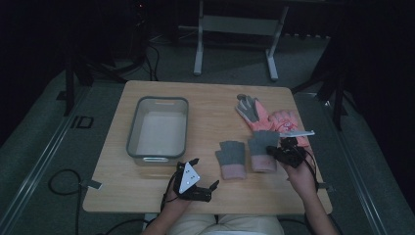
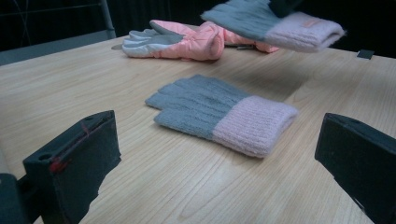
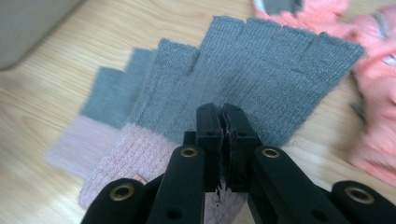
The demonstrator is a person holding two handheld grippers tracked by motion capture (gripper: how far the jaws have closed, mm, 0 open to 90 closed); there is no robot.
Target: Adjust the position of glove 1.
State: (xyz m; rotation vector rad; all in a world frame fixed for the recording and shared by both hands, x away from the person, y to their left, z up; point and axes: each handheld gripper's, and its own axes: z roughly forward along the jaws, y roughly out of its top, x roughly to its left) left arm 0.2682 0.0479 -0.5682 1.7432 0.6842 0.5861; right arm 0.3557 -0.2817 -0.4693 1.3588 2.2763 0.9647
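Observation:
Two grey knit fingerless gloves with pink cuffs are near the table's front right. One glove [image 1: 231, 157] [image 2: 219, 116] [image 3: 107, 102] lies flat on the wood. My right gripper [image 1: 274, 151] [image 3: 223, 116] is shut on the other glove [image 1: 262, 152] [image 3: 261, 70] near its cuff and holds it just above the table; in the left gripper view this lifted glove [image 2: 280, 23] hangs at the top. My left gripper [image 1: 204, 172] [image 2: 219, 156] rests open near the front edge, its jaws wide apart and pointing at the lying glove, with nothing between them.
A grey plastic bin [image 1: 159, 127] [image 3: 28, 23] stands on the left half of the wooden table [image 1: 210, 98]. A pair of pink ski gloves [image 1: 254, 115] [image 2: 182, 42] [image 3: 378, 93] lies at the back right, behind the knit gloves. A table frame stands beyond.

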